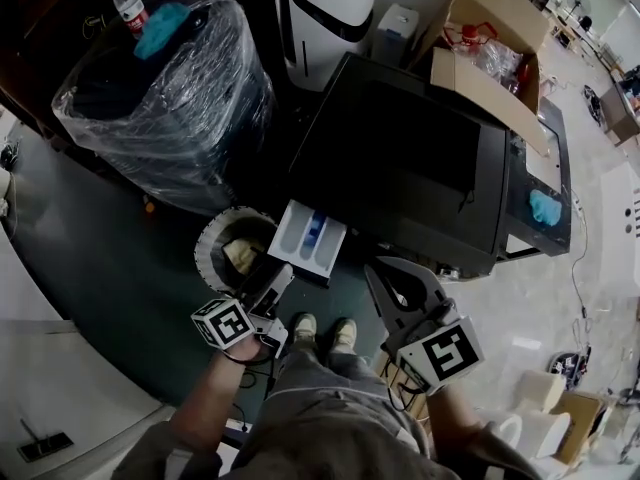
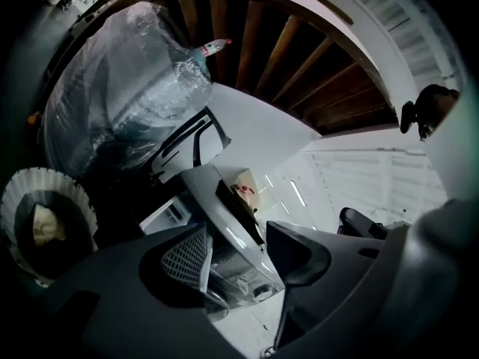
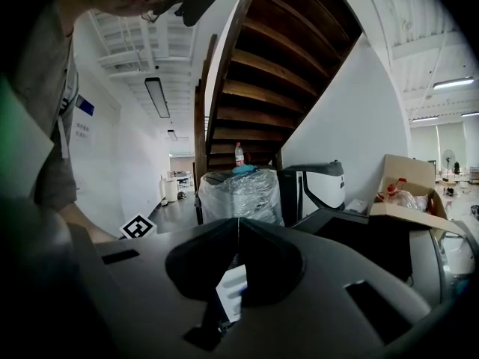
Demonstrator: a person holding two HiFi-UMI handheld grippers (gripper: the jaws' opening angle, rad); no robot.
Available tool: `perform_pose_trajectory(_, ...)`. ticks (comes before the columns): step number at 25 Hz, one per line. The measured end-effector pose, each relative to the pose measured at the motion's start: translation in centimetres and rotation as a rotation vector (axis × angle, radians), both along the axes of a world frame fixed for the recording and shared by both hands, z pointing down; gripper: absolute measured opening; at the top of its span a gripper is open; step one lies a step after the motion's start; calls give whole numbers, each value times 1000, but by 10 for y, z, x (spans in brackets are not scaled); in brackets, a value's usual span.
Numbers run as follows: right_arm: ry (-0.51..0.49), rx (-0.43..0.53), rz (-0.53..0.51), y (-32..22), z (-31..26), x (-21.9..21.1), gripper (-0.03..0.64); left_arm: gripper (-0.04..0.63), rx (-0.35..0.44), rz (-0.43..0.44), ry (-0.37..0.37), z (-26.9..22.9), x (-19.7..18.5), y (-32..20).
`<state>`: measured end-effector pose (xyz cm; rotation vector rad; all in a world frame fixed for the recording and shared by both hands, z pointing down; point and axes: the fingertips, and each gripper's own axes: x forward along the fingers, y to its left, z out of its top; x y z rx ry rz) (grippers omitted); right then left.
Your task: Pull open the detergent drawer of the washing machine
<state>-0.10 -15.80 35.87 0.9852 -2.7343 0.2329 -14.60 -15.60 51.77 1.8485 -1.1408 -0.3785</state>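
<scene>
Bulky plastic-wrapped bundle (image 1: 165,93) on dark floor (image 1: 100,268), water bottle (image 1: 128,4) and blue cloth (image 1: 162,26) on top of it, open cardboard box (image 1: 495,88) holding a red-capped bottle (image 1: 468,36), round bin with white pleated rim (image 1: 208,240), wooden staircase (image 3: 262,73) overhead

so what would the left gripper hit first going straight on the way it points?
Likely the front of the washing machine, beside the open detergent drawer; it shows between the left gripper's parted jaws. Depth unclear.
</scene>
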Motion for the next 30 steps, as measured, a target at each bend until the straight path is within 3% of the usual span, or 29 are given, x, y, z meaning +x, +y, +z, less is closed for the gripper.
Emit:
perform_pose_trajectory(4, -14, 28, 3, 1, -26, 4, 31, 168, 131, -16, -111, -60, -7, -16)
perform_pose_trajectory(8, -44, 61, 1, 1, -52, 8, 31, 167, 283, 25, -194, -120, 1, -25)
perform_pose_trajectory(12, -89, 99, 11, -1, -80, 15, 31, 107, 377, 82, -353, -158, 15, -29)
perform_pose_trajectory(18, -68, 185, 11, -2, -113, 27, 31, 52, 481, 120, -513, -210, 32, -32)
perform_pose_trajectory(22, -107, 220, 34, -4, -138, 32, 31, 30, 535, 133, -627, -240, 38, -35)
perform_pose_trajectory(30, -141, 278, 40, 3, -172, 41, 32, 20, 600, 142, -756, -280, 48, -37)
